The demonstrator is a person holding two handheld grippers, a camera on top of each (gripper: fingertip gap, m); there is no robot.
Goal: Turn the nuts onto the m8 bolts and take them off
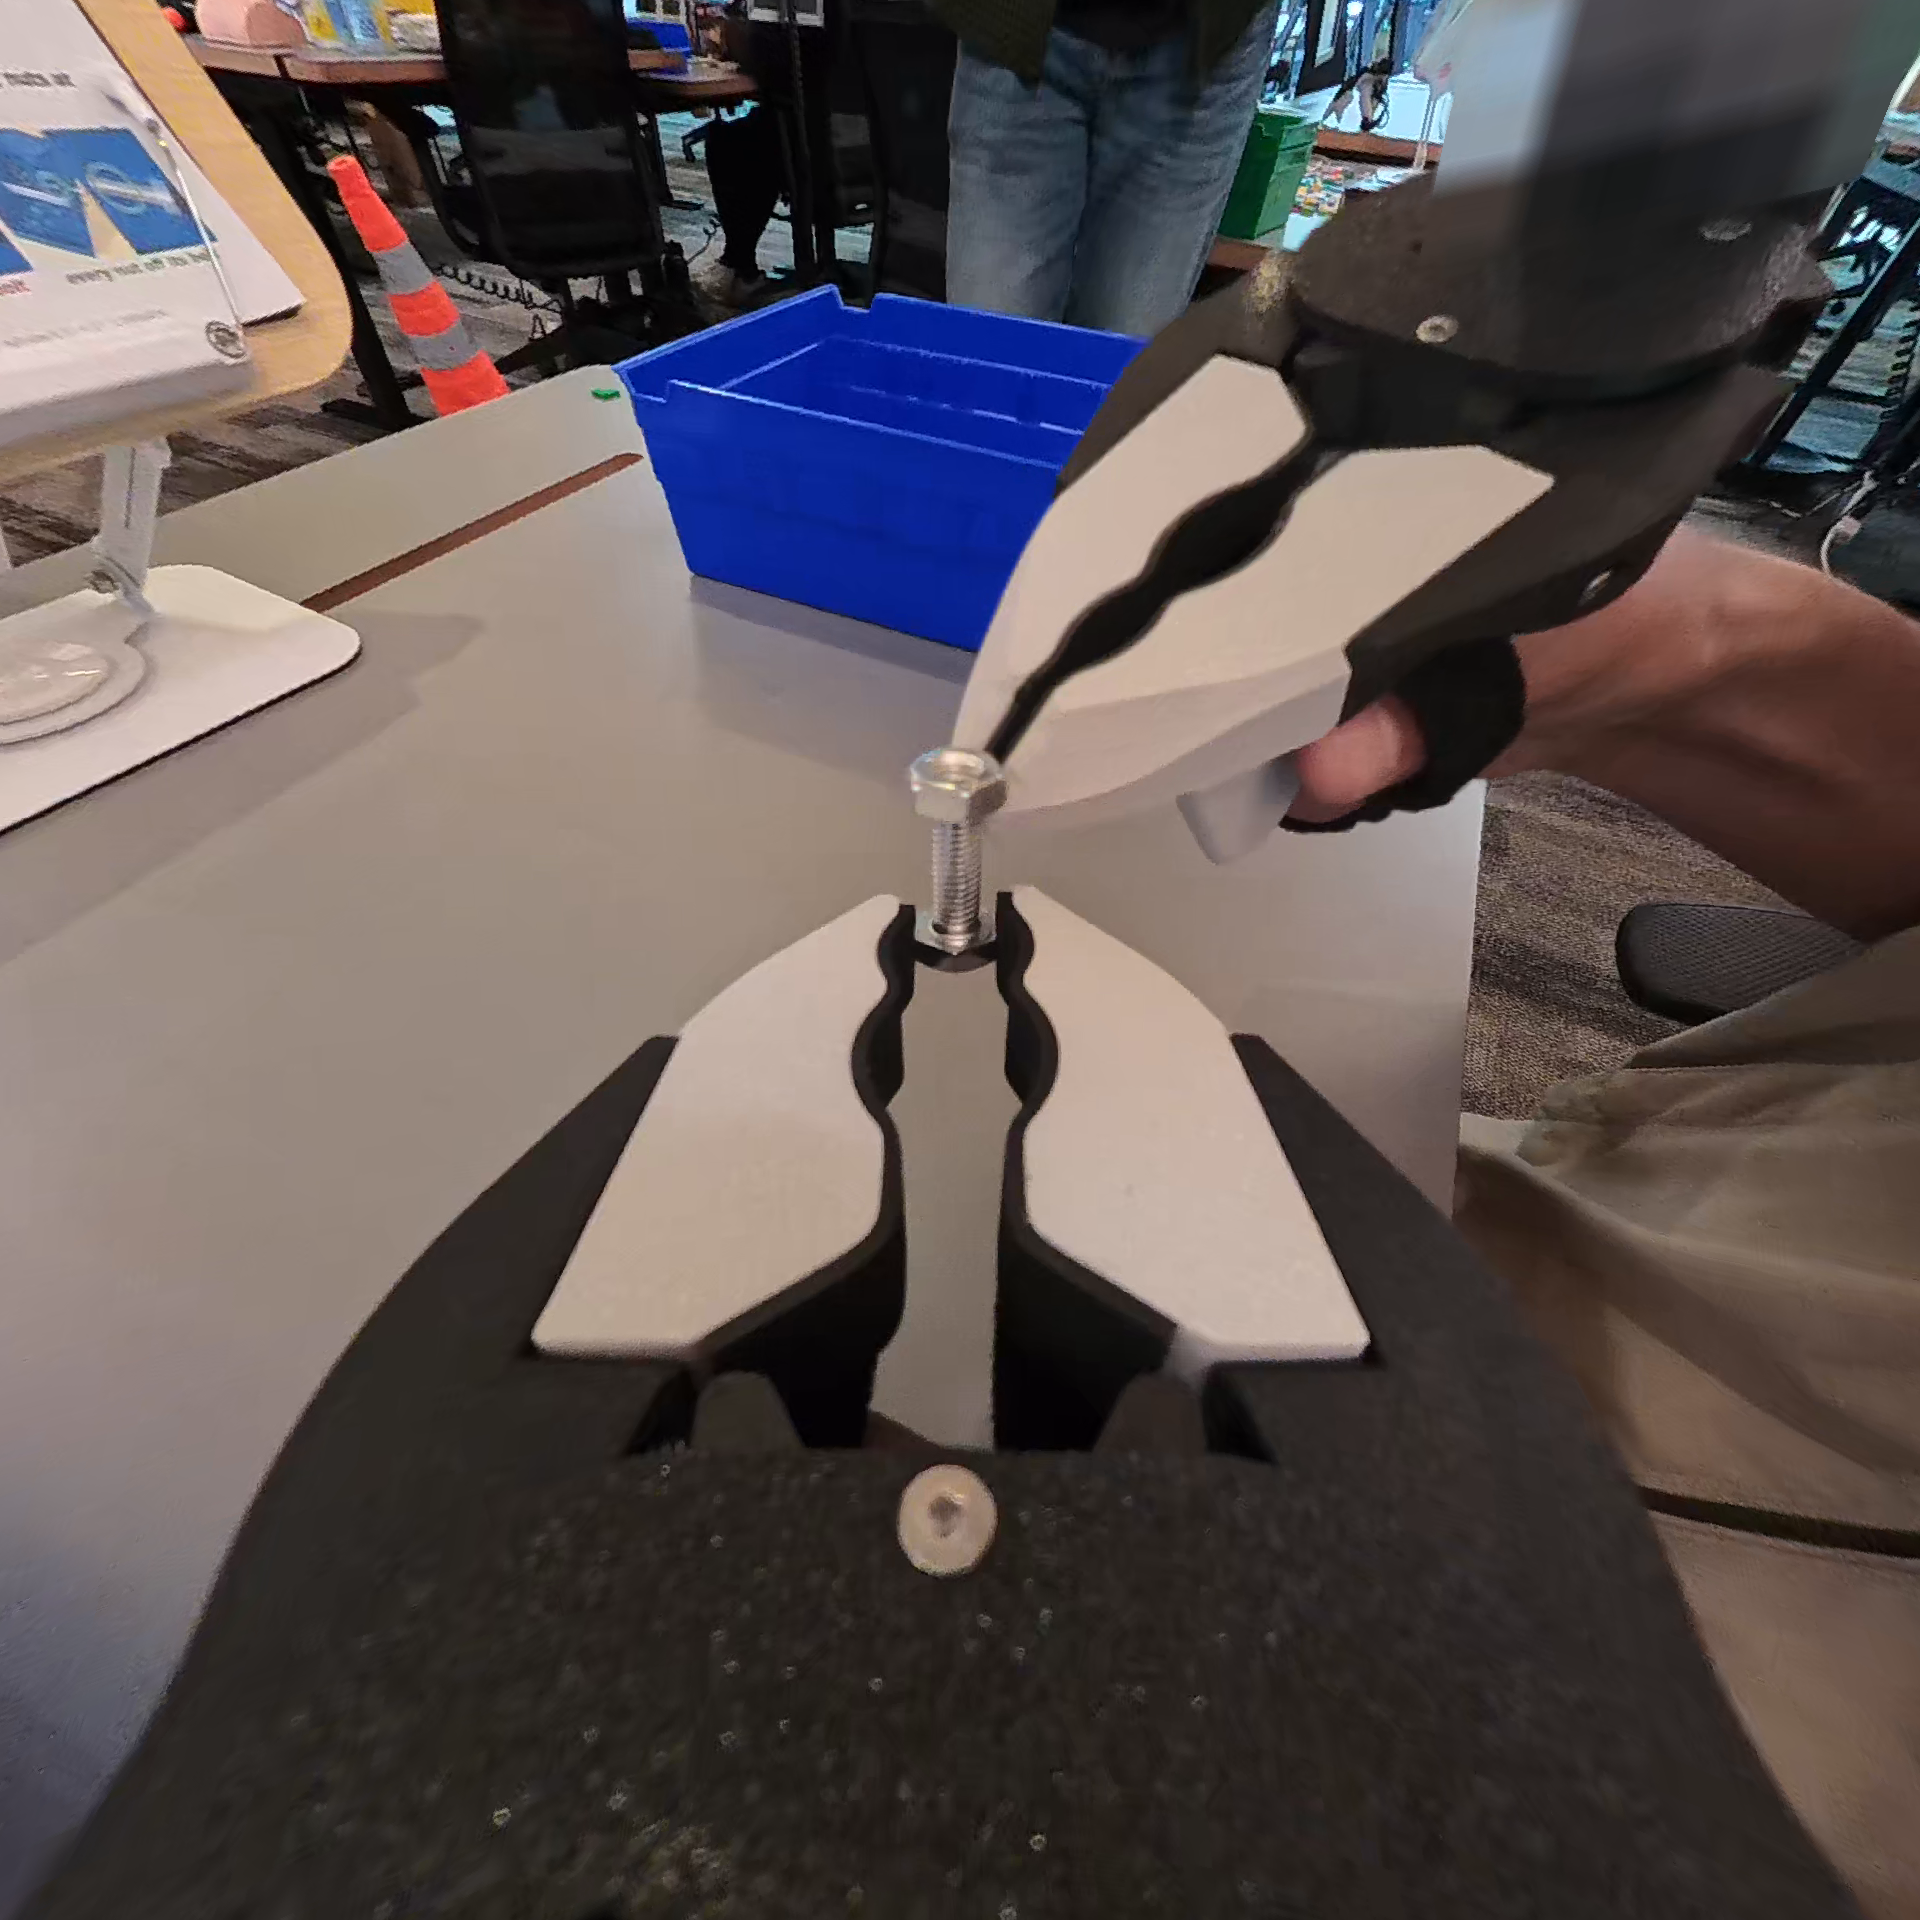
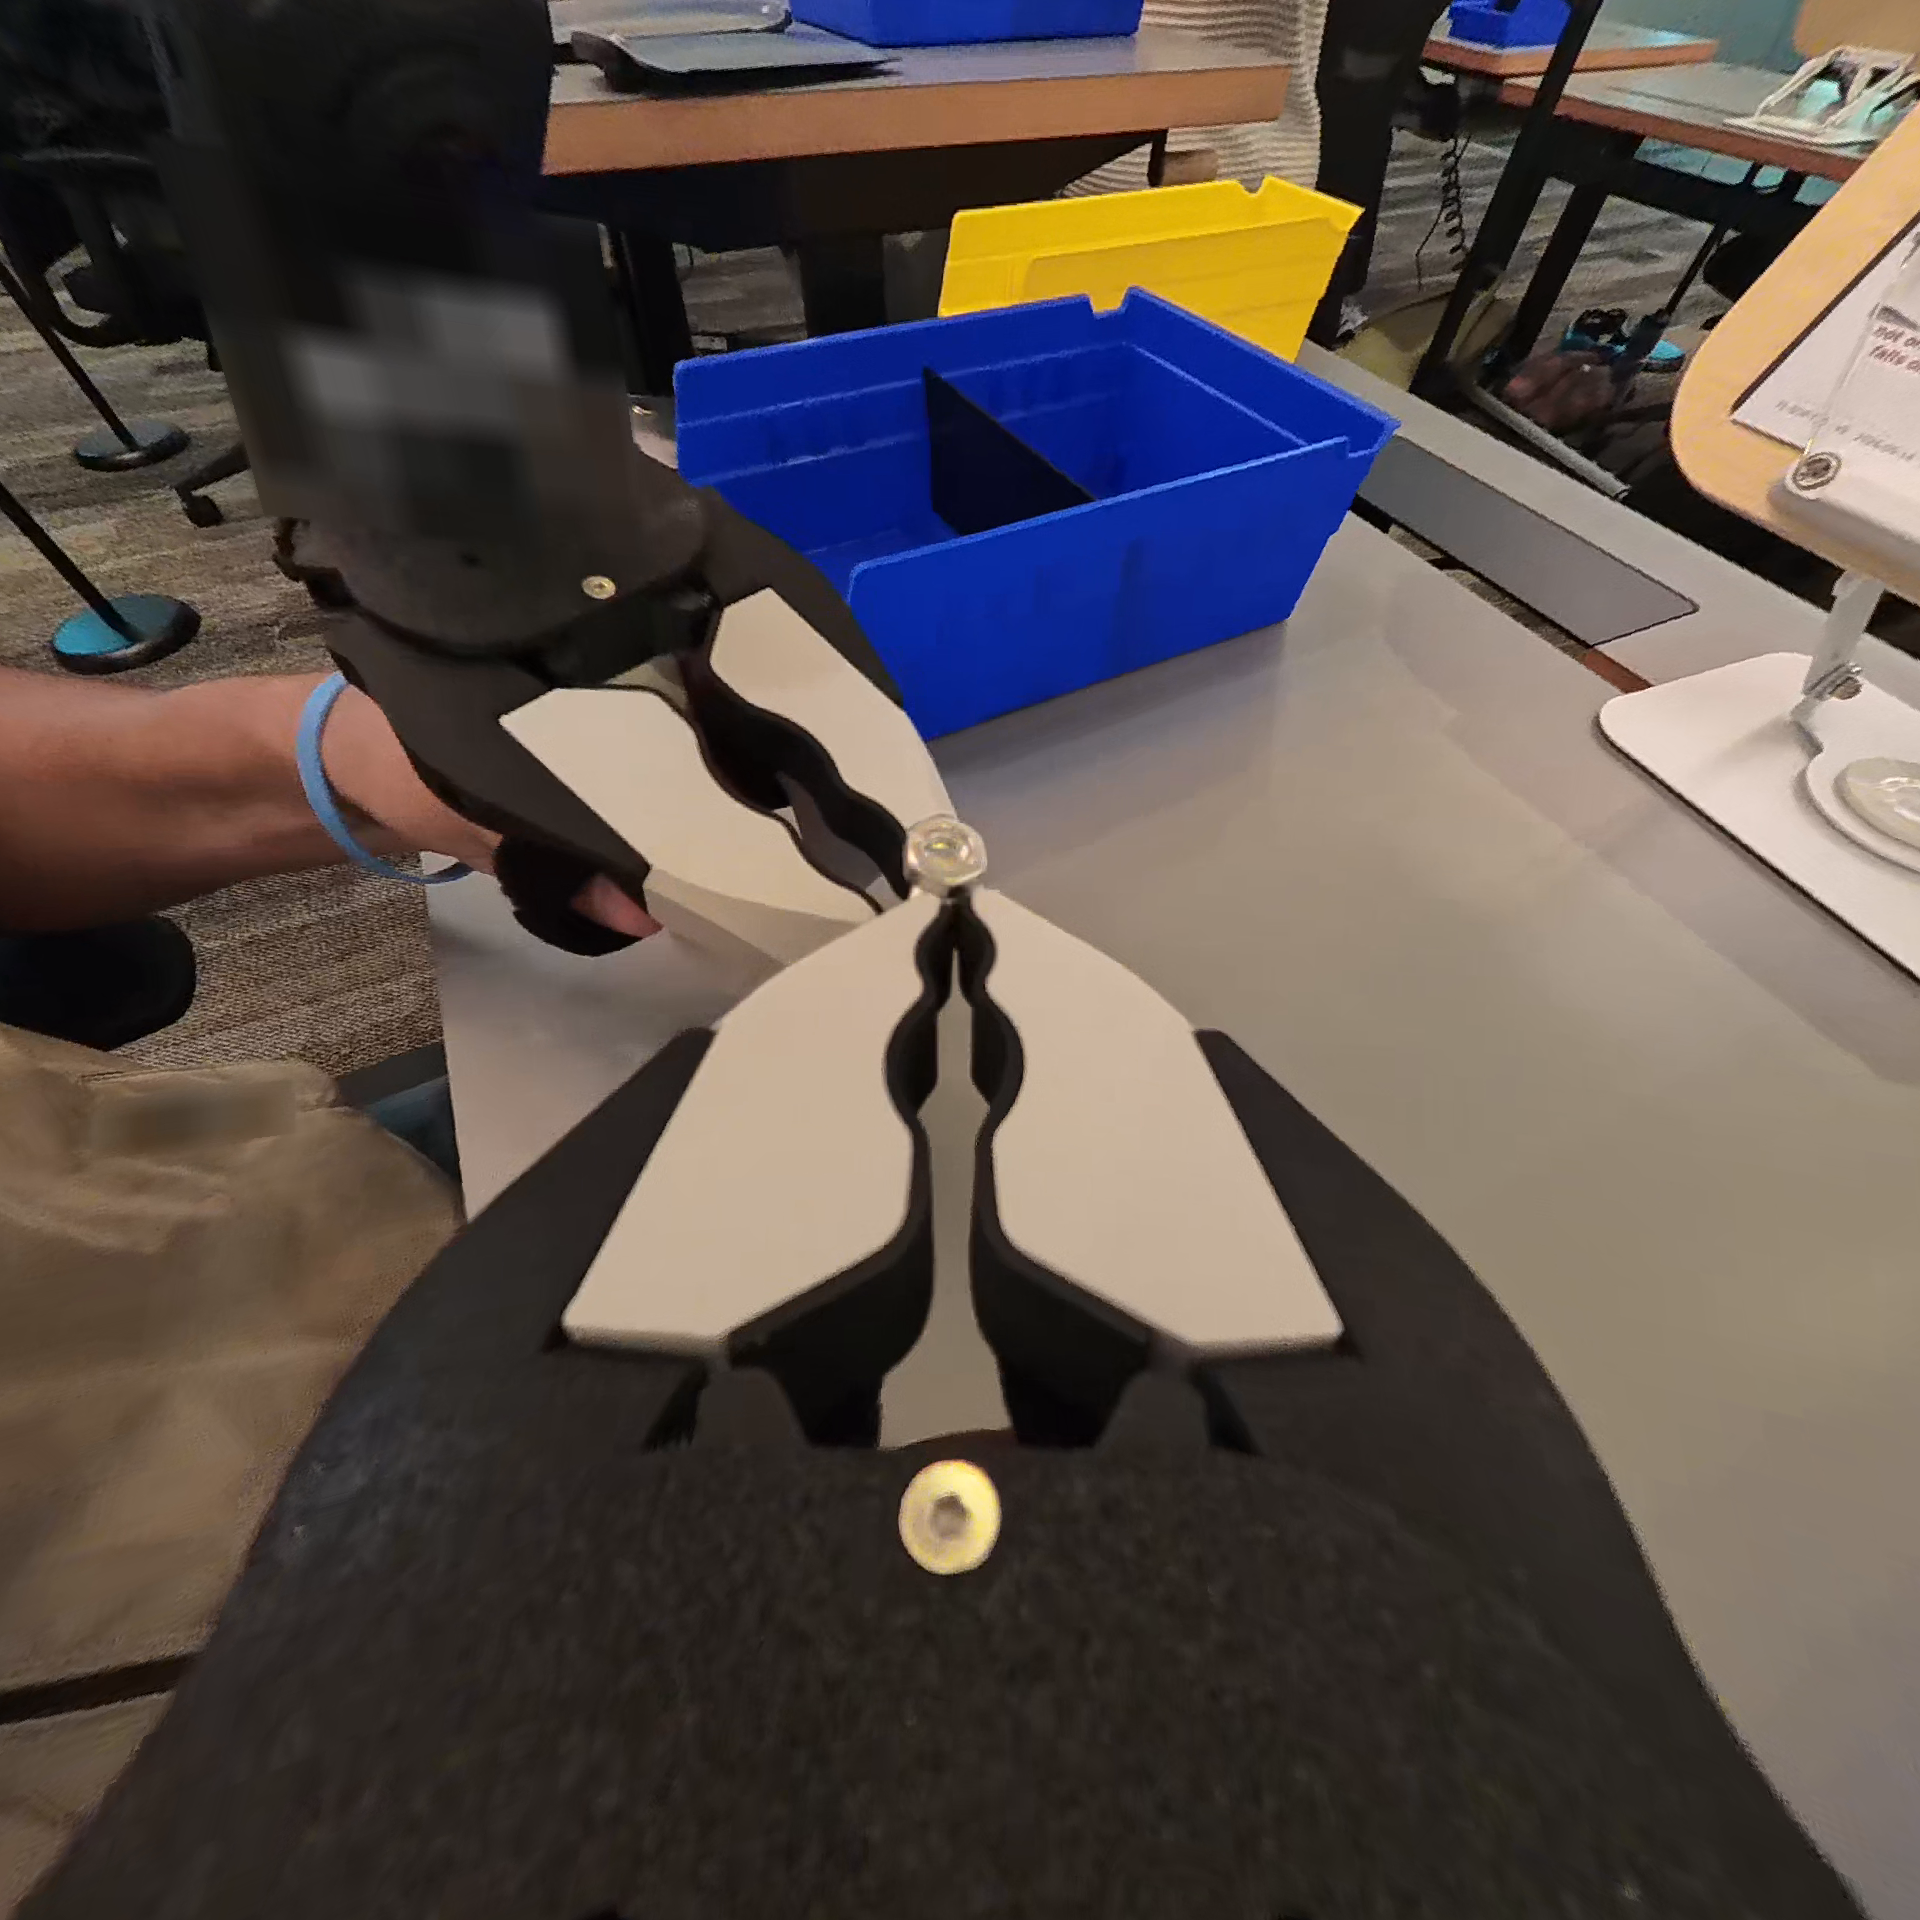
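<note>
Above the grey table (image 1: 520,831), left gripper (image 1: 956,925) is clamped on the bolt (image 1: 956,883) near its lower end, holding it upright. Nut (image 1: 956,784) sits at the bolt's top. Right gripper (image 2: 948,912) is nearly closed, tips touching the nut's side; grip not confirmed. Blue bin (image 2: 1091,582) sits behind, well apart.

Grey table (image 1: 520,935) is lying open around me — only the blue bin (image 1: 873,499) is standing ahead, probably well clear.
</note>
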